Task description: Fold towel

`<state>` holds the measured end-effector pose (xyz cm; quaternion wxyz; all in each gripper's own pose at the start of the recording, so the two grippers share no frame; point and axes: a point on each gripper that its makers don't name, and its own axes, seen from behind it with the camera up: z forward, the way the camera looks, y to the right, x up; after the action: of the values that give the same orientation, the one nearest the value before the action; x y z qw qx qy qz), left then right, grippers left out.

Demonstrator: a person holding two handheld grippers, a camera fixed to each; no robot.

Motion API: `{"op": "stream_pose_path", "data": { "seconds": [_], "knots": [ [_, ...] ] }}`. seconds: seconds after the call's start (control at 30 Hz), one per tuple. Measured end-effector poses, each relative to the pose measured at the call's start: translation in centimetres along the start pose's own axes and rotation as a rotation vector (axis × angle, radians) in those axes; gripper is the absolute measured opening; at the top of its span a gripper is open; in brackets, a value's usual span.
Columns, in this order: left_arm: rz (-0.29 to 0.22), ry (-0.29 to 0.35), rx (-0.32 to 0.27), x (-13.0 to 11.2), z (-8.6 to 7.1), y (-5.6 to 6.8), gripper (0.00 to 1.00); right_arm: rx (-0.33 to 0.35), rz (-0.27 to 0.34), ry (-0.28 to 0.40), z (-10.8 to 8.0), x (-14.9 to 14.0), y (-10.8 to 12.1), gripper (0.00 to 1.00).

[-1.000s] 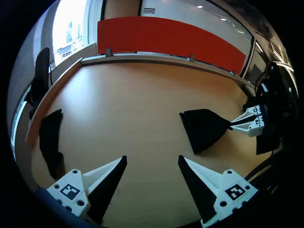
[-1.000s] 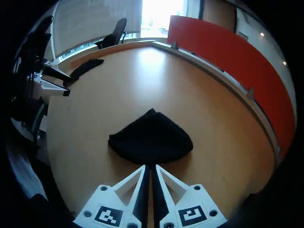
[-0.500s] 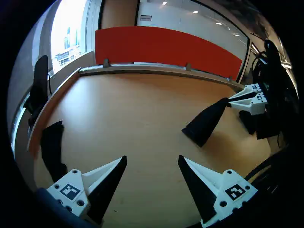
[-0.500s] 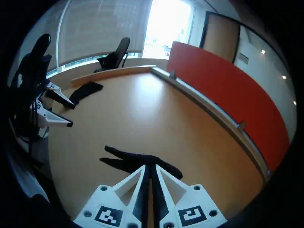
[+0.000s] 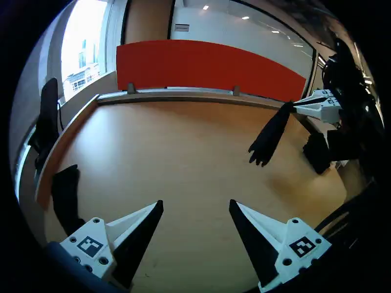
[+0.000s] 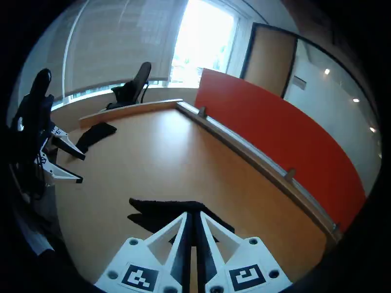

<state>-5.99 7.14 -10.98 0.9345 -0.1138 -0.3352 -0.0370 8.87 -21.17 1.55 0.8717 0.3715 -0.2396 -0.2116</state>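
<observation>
A black towel [image 5: 268, 139] hangs free above the wooden table [image 5: 171, 146], pinched by one corner in my right gripper [image 5: 293, 104], far right in the left gripper view. In the right gripper view that gripper [image 6: 194, 216] is shut on the towel [image 6: 166, 209], which drapes below its fingertips. My left gripper [image 5: 195, 203] is open with nothing between its fingers, low over the table's near side and well left of the towel. It also appears at the far left of the right gripper view as the left gripper [image 6: 82, 169], held by a person.
A second black cloth [image 5: 66, 193] lies at the table's left edge, also seen as the black cloth [image 6: 95, 135]. A red partition [image 5: 210, 63] runs along the far edge. An office chair [image 5: 46, 115] stands beyond the left corner. A dark object [image 5: 317, 152] sits at the right.
My right gripper has risen, lifting the towel from flat on the table until it hangs clear of the surface. The left gripper stayed open and barely moved.
</observation>
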Motion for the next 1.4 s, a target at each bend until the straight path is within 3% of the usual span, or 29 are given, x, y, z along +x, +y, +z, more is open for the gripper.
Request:
{"op": "stream_pose_path", "data": {
  "seconds": [0.37, 1.0, 1.4],
  "knots": [
    [0.006, -0.009, -0.004, 0.2, 0.6, 0.4, 1.0, -0.067, 0.039, -0.025, -2.1, -1.9, 5.8, 0.05],
    [0.017, -0.019, -0.006, 1.0, 1.4, 1.8, 1.0, -0.215, 0.079, -0.092, -8.0, -6.9, 18.3, 0.05],
    [0.026, -0.031, -0.003, 0.8, 1.4, 2.5, 1.0, -0.267, 0.09, -0.142, -10.8, -9.8, 23.6, 0.05]
  ]
}}
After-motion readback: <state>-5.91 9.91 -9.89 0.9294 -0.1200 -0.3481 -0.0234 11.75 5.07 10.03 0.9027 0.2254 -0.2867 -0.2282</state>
